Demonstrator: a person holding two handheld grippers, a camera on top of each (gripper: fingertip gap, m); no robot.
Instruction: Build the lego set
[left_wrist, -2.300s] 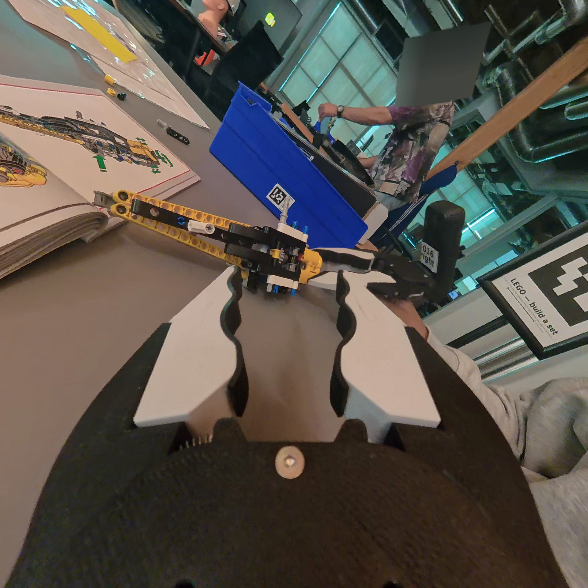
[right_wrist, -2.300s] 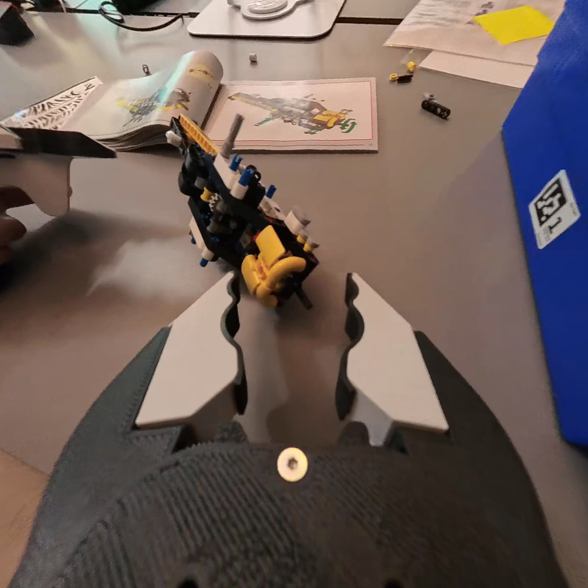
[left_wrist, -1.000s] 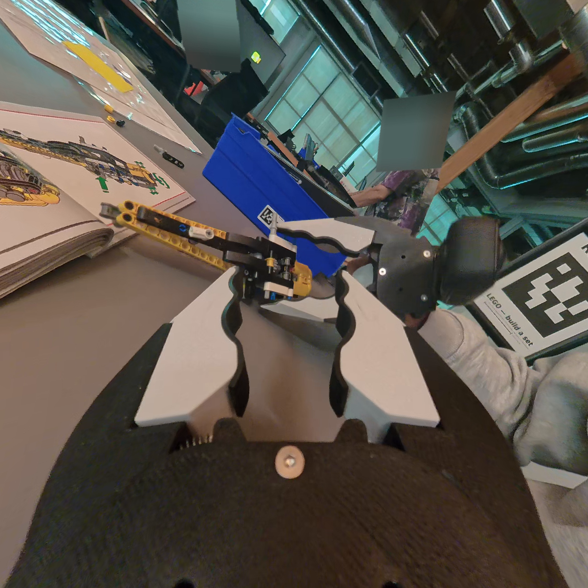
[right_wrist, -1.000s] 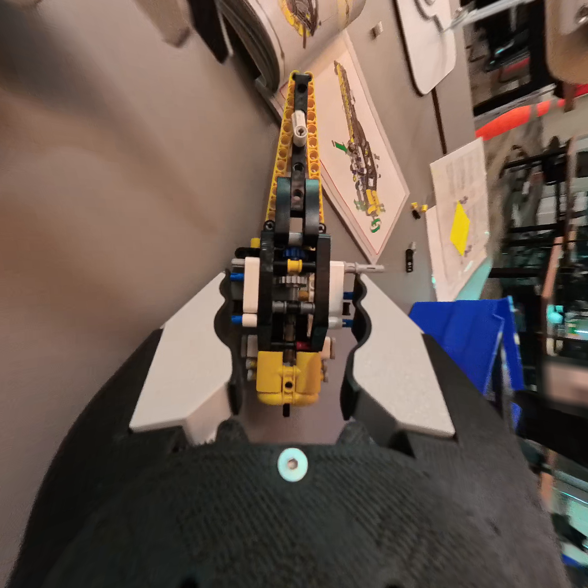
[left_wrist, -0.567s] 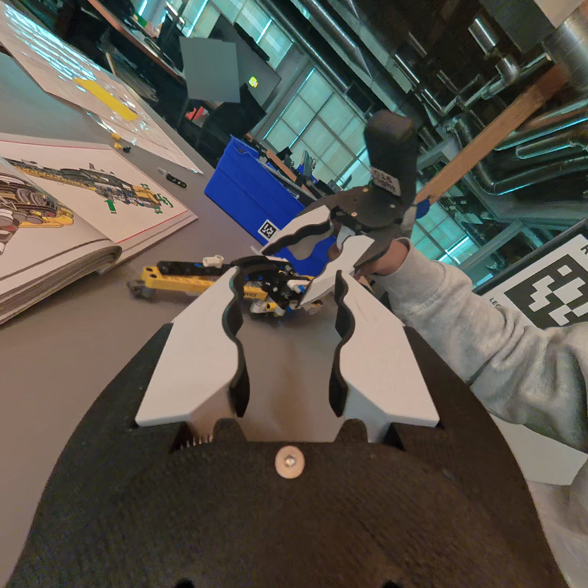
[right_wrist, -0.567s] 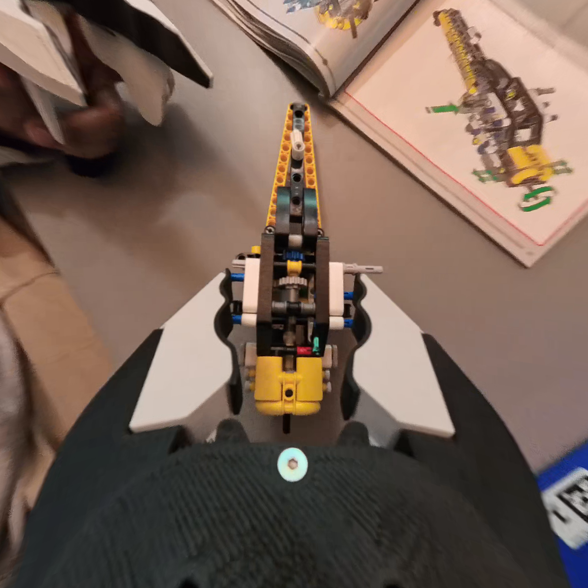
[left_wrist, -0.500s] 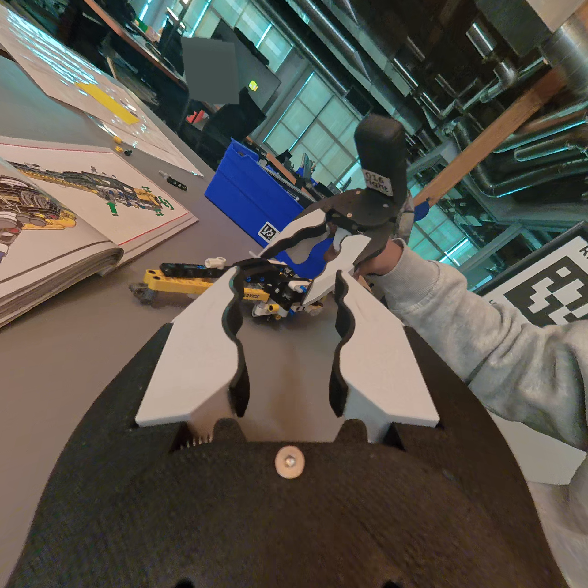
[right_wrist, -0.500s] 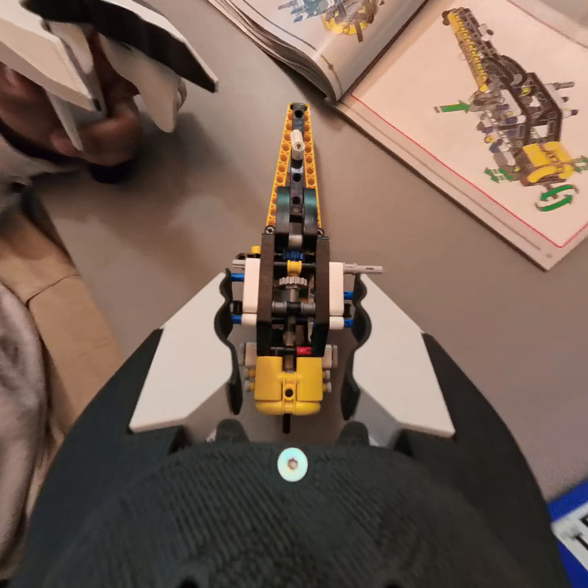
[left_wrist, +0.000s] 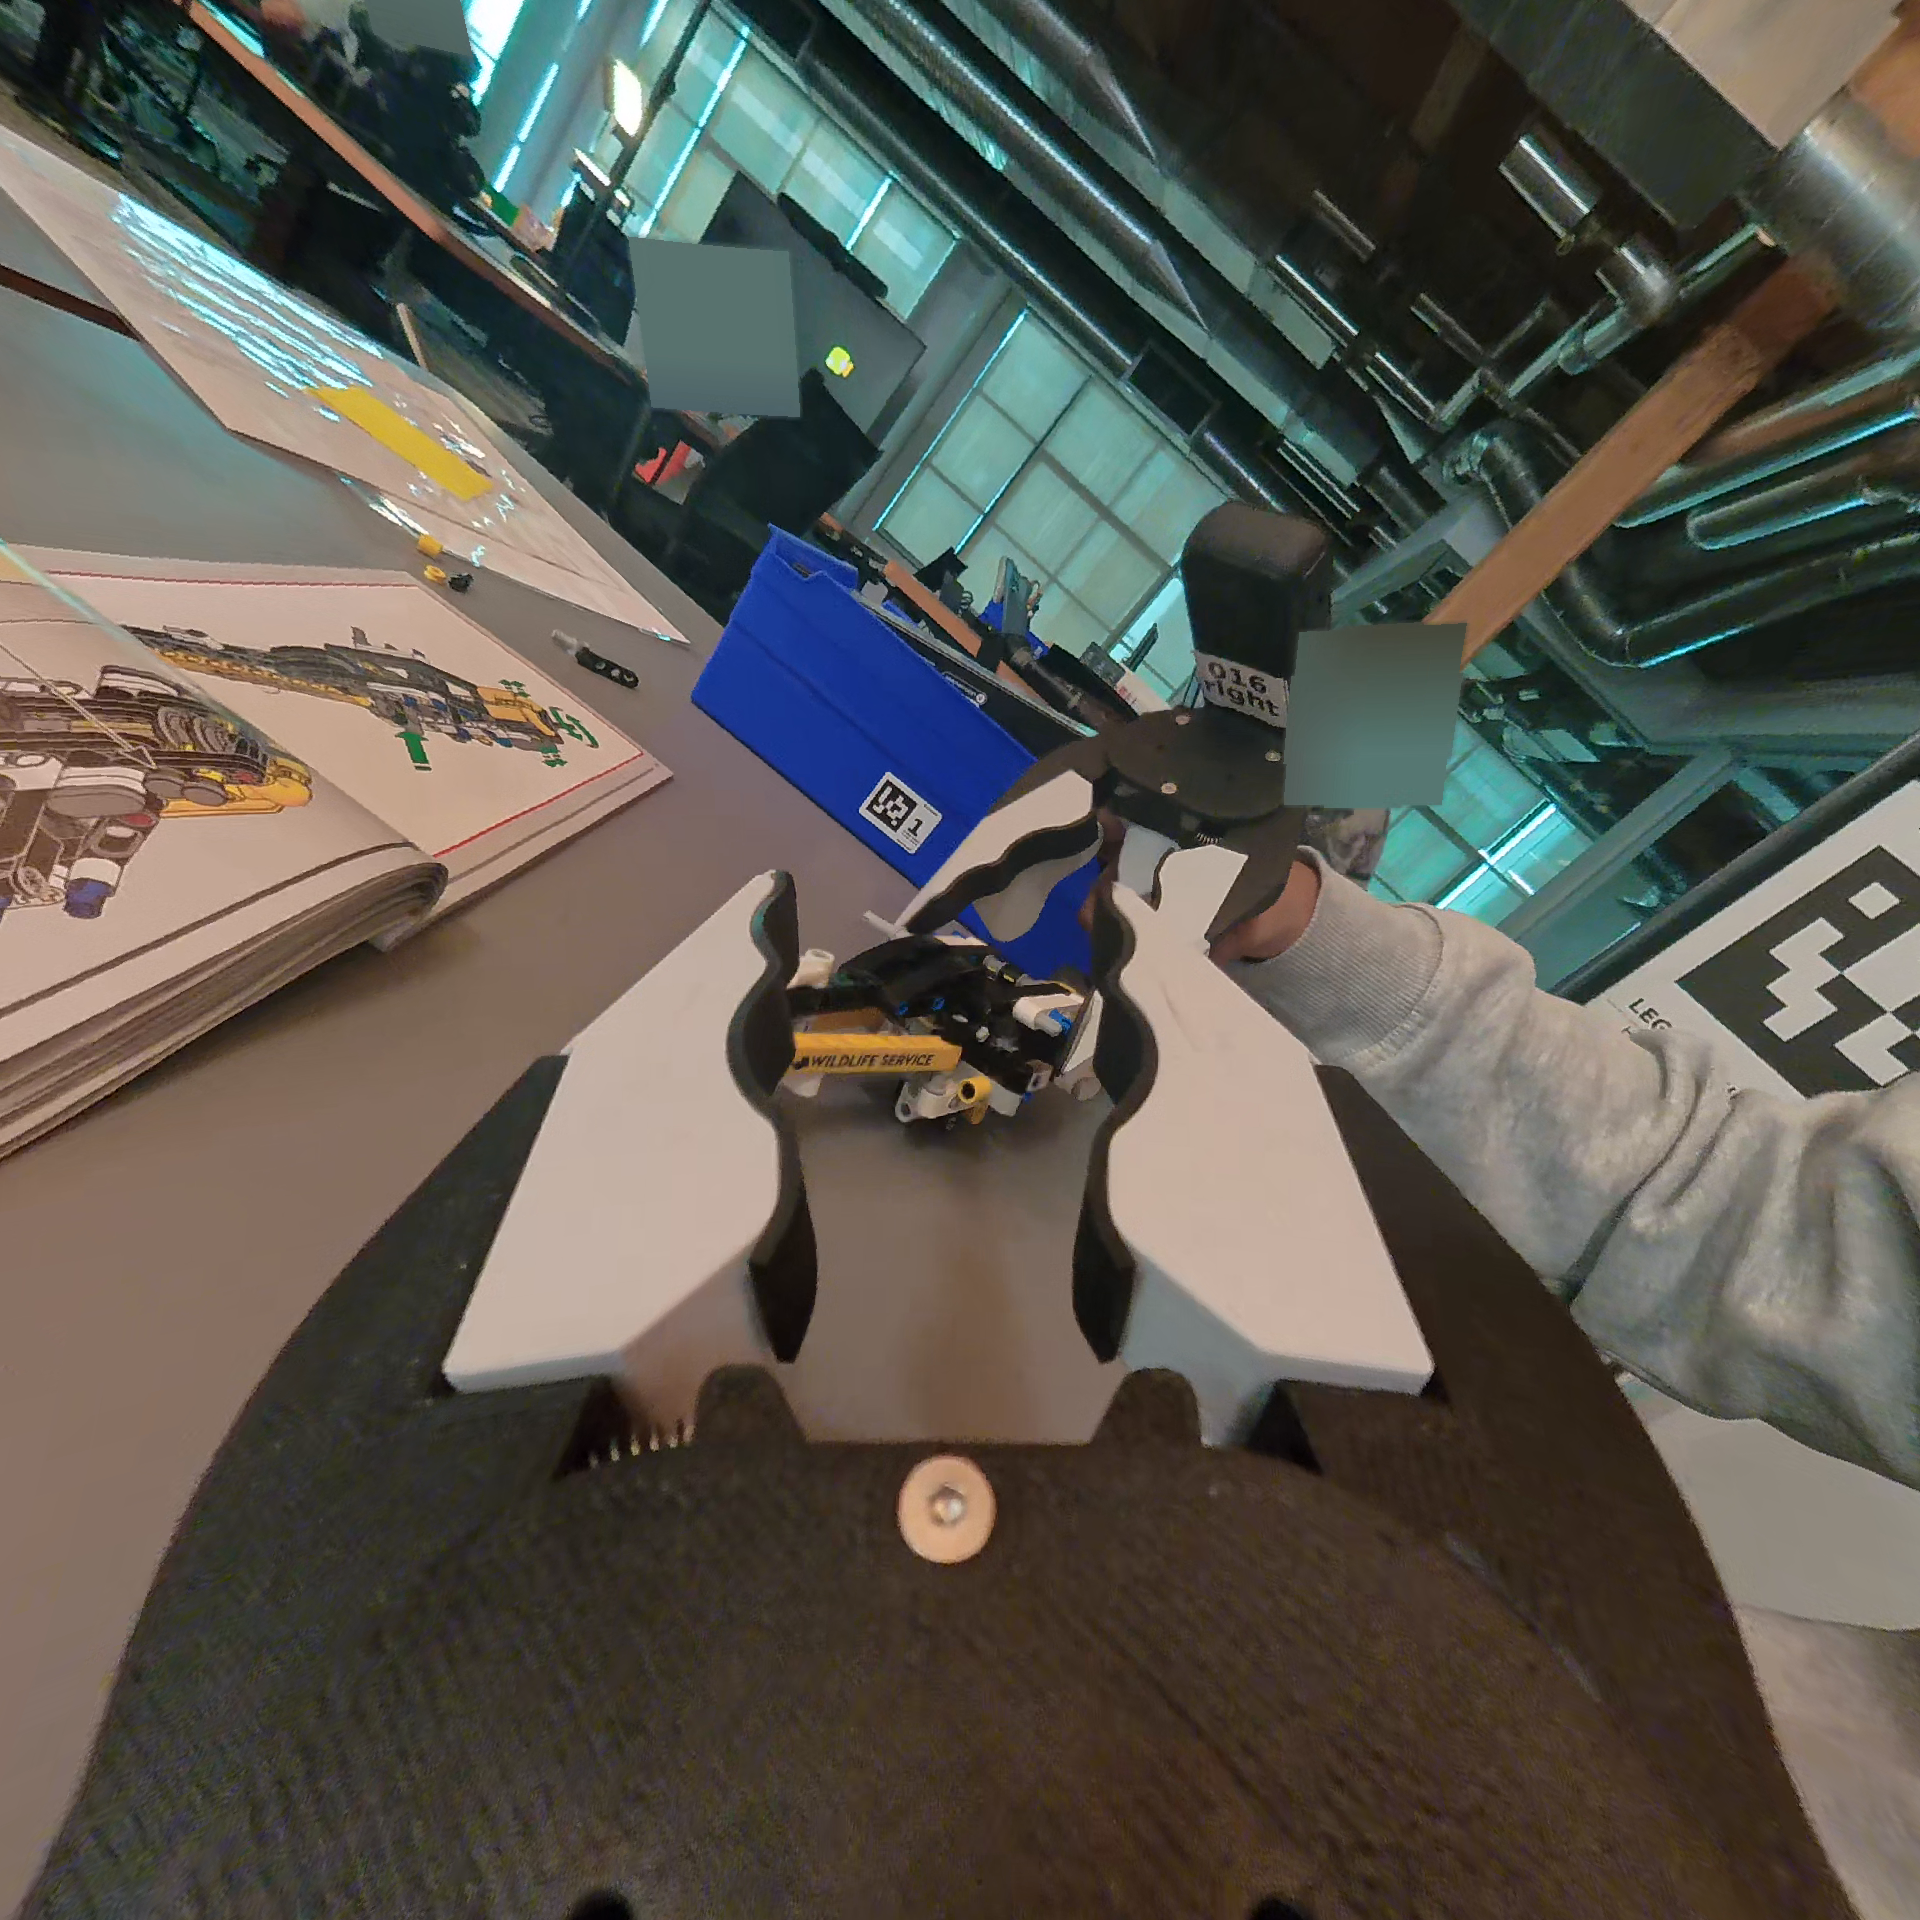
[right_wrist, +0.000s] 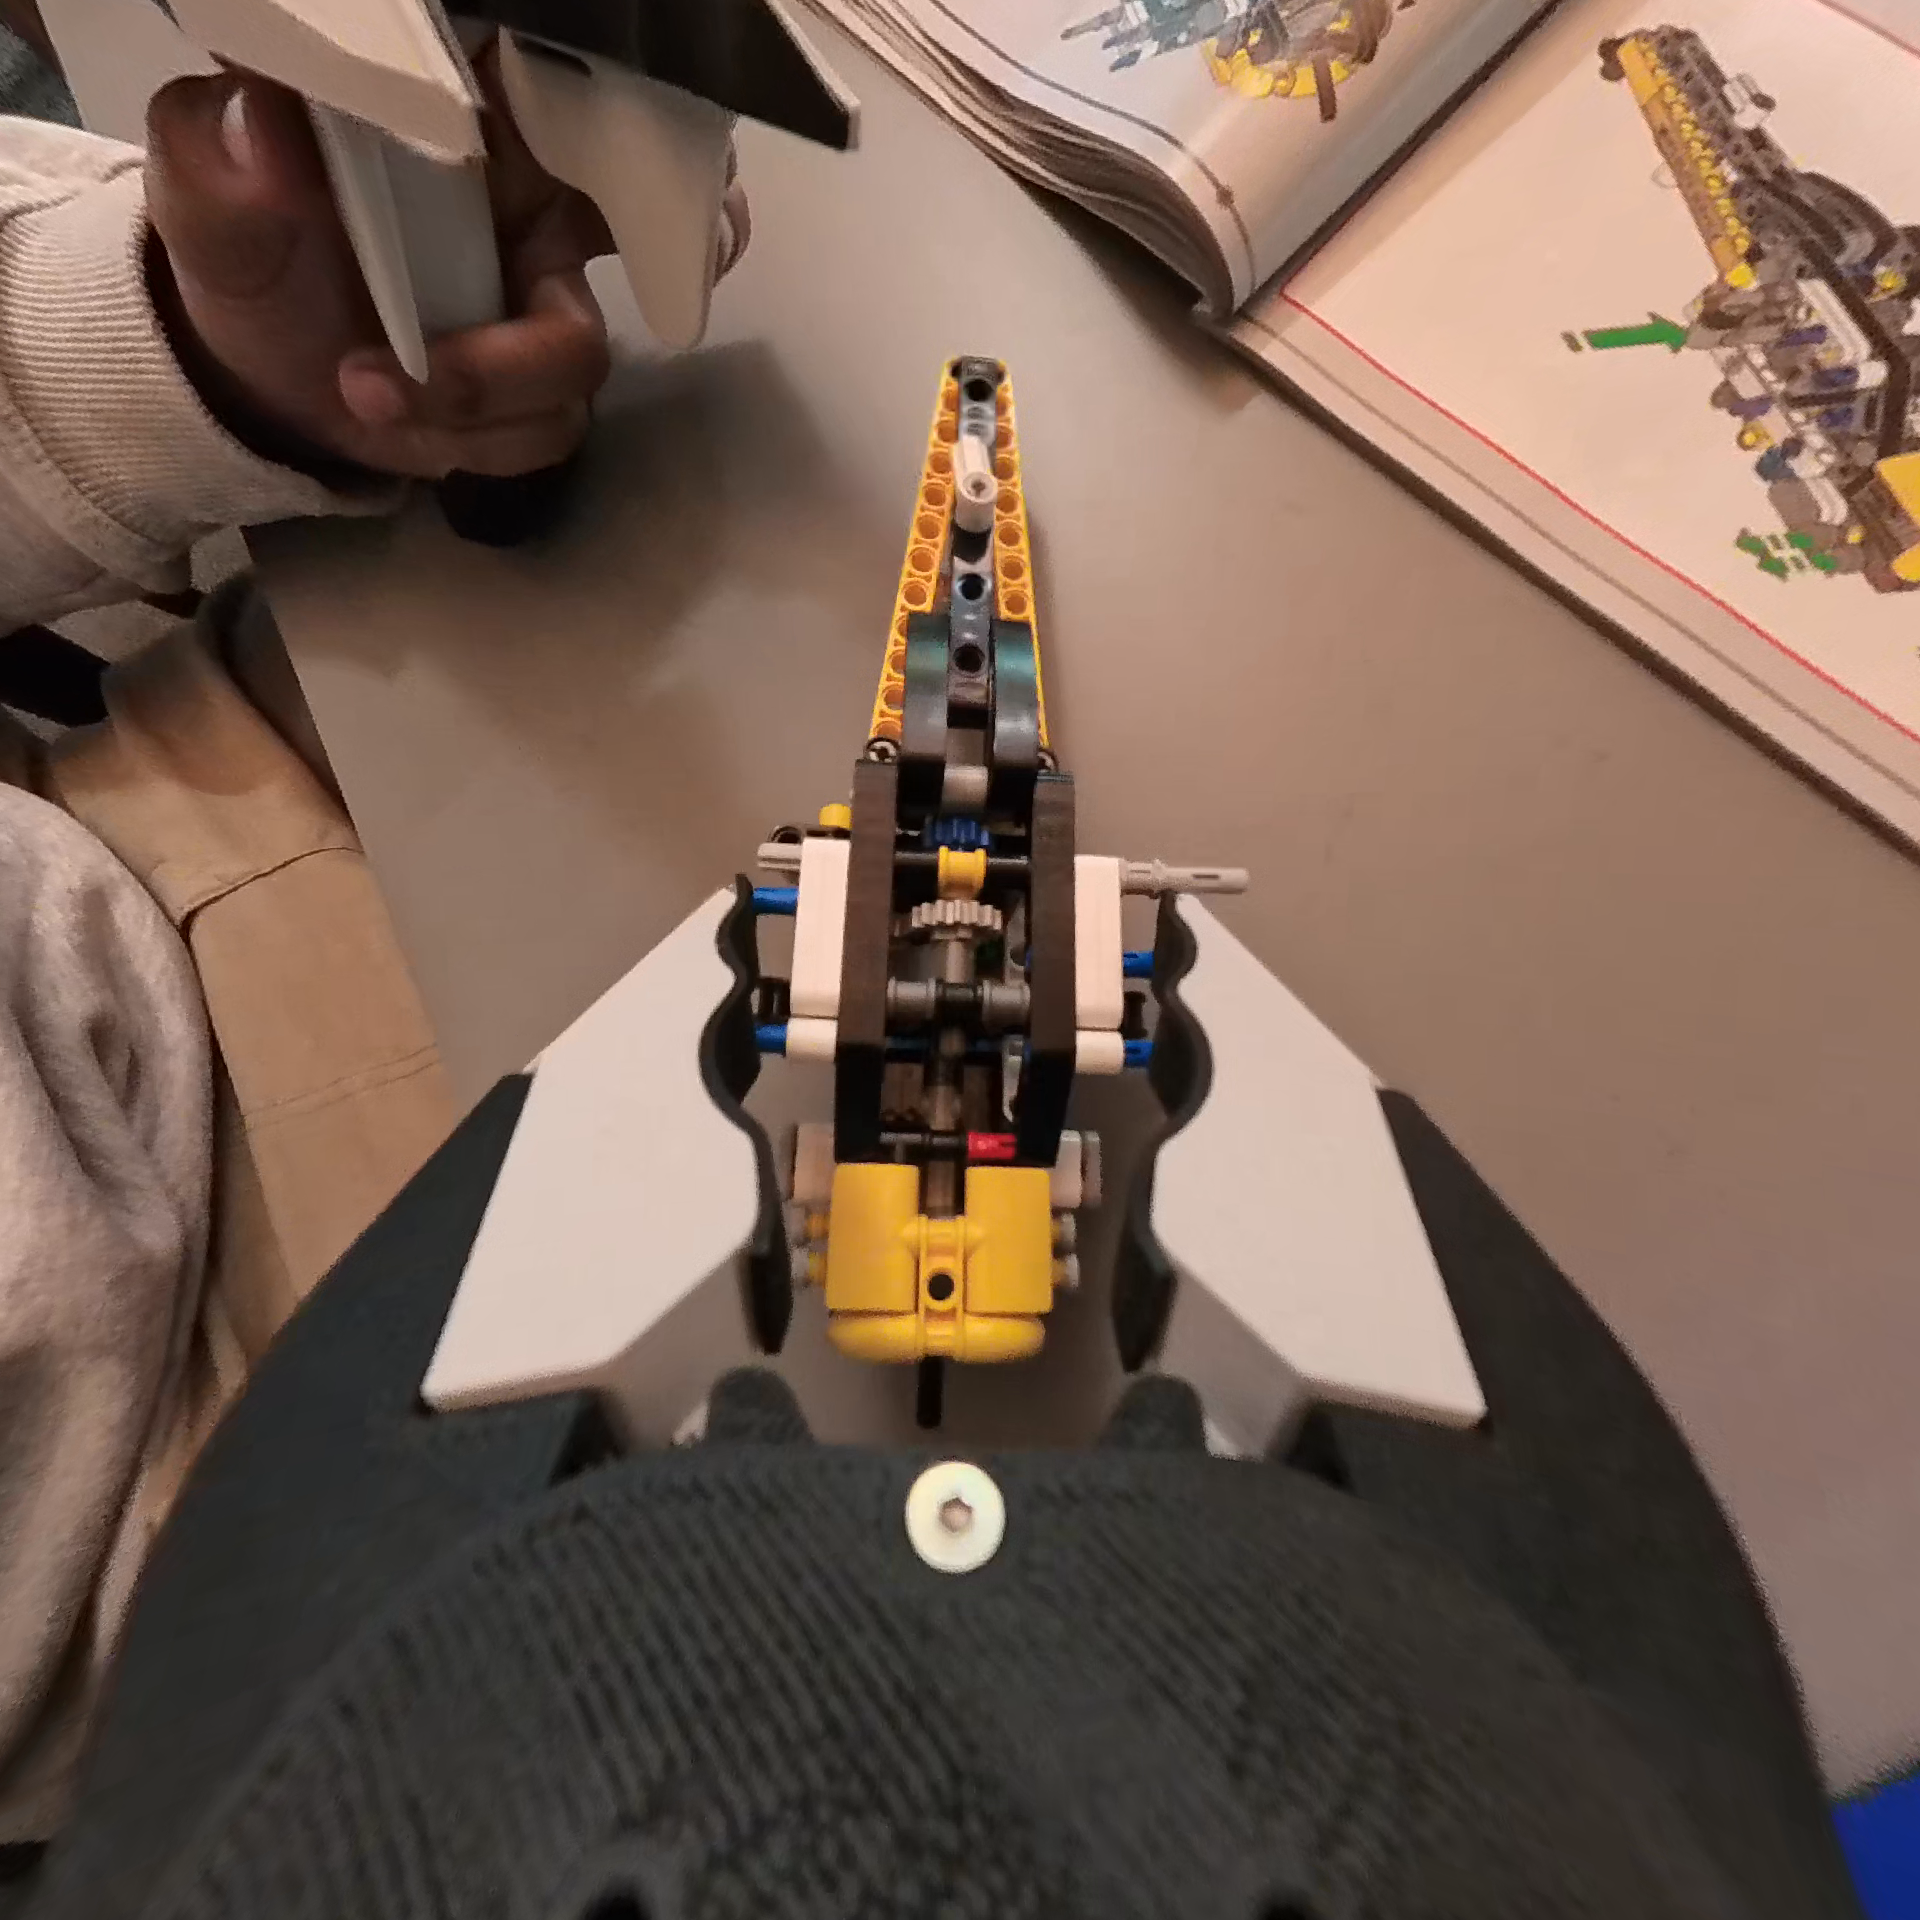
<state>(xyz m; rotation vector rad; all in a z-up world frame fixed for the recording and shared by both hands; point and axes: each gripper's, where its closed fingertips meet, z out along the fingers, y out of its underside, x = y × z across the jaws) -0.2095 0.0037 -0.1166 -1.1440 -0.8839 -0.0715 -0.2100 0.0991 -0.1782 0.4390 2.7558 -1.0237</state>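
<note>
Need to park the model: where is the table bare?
Bare table lies right of the lego model, up to the instruction booklet; also left of it, toward the left gripper. Crowded: loose pieces between papers and blue bin.

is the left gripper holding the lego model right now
No: the left gripper stands open and empty, while the right gripper clamps the lego model between its fingers.

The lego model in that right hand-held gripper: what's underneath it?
Under the lego model is the bare grey table. From the left view it seems to rest there, between the right hand-held gripper's fingers. Its underside, and anything directly below it, is hidden.
</note>
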